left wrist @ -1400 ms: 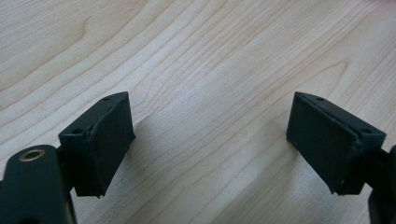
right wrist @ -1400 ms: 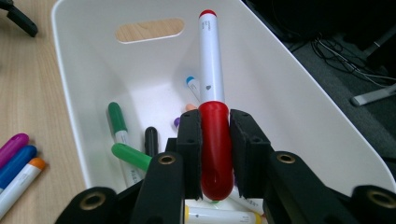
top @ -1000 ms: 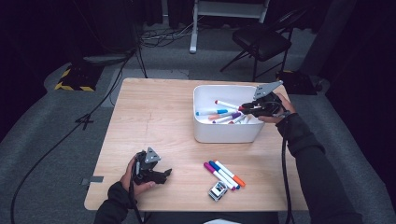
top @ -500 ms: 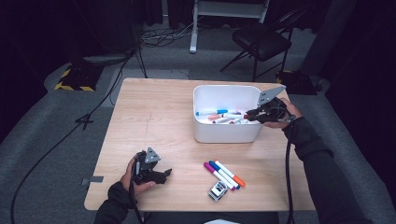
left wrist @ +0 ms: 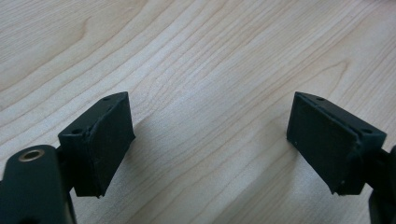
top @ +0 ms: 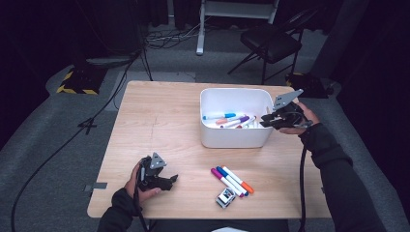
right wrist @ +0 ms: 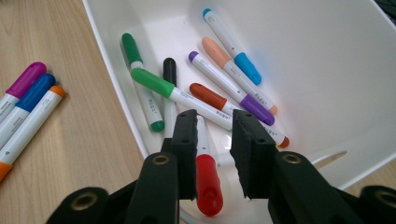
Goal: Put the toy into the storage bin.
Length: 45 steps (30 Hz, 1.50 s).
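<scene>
right gripper: the black two-jaw right gripper (top: 267,121) hangs over the right rim of the white plastic bin (top: 234,140). in the right gripper view (right wrist: 214,135) its jaws stand a narrow gap apart and have just been opening. the red-capped white marker (right wrist: 208,182) lies in the bin between and below them, and the pads do not press on it.
left gripper: the black left gripper (top: 170,181) rests in a hand near the front left corner of the light wooden table (top: 159,121). in the left gripper view (left wrist: 210,144) its jaws stand apart over bare wood with nothing between them.
bin: it stands toward the back right of the table and holds loose markers with green, black, purple, blue, peach and brown caps.
table markers: a row of three white markers (top: 231,180), capped magenta, blue and orange, lies near the front edge, right of centre.
small item: a small black-and-white block (top: 225,197) sits just in front of that row, too small to tell what it is.
</scene>
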Each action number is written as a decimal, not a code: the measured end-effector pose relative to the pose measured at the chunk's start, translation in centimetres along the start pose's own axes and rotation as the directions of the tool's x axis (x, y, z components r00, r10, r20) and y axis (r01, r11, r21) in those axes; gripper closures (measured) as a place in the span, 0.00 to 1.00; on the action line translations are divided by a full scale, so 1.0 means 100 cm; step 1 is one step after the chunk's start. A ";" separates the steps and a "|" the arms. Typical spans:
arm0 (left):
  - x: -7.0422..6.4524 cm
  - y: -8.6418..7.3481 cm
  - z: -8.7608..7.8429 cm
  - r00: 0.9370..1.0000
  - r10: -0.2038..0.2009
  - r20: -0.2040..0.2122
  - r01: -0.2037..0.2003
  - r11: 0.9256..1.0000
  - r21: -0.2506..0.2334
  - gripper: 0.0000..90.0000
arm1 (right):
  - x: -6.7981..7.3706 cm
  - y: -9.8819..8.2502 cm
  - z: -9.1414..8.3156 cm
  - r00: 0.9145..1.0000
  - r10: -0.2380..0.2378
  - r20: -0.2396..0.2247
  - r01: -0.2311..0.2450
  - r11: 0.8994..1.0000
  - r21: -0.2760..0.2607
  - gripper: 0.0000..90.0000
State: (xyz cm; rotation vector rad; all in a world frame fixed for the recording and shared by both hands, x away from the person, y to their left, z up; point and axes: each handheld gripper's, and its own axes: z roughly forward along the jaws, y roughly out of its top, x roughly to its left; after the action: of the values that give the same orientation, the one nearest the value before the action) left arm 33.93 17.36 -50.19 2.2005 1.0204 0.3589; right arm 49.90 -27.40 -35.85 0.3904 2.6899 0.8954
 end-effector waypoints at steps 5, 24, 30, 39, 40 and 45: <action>0.000 0.000 0.000 1.000 -0.001 0.001 0.001 1.000 0.001 0.17 | 0.006 0.001 -0.009 1.000 0.002 0.016 -0.001 0.999 -0.051 0.76; 0.000 0.000 0.000 1.000 0.000 -0.001 0.000 1.000 0.001 0.17 | 0.076 -0.020 -0.011 1.000 0.019 -0.019 -0.023 0.964 -0.264 0.66; 0.000 0.000 0.000 1.000 0.001 0.000 -0.001 1.000 0.000 0.17 | 0.106 -0.039 0.016 0.995 0.028 -0.091 -0.050 0.967 -0.251 0.65; 0.000 0.000 0.000 1.000 0.001 -0.001 -0.001 1.000 -0.001 0.17 | 0.141 -0.068 0.041 0.980 0.072 -0.185 -0.118 0.960 -0.253 0.64; 0.000 0.000 0.000 1.000 0.000 0.000 0.000 1.000 0.000 0.17 | 0.144 -0.070 0.042 0.980 0.075 -0.186 -0.121 0.960 -0.251 0.64; 0.000 0.000 0.000 1.000 0.000 0.000 0.000 1.000 -0.001 0.17 | 0.154 -0.078 0.053 0.968 0.093 -0.232 -0.149 0.960 -0.238 0.62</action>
State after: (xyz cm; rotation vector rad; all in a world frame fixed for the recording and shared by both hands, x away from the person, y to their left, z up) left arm 33.93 17.35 -50.19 2.2000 1.0199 0.3587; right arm 36.23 -25.35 -47.37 0.4256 2.7168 1.3758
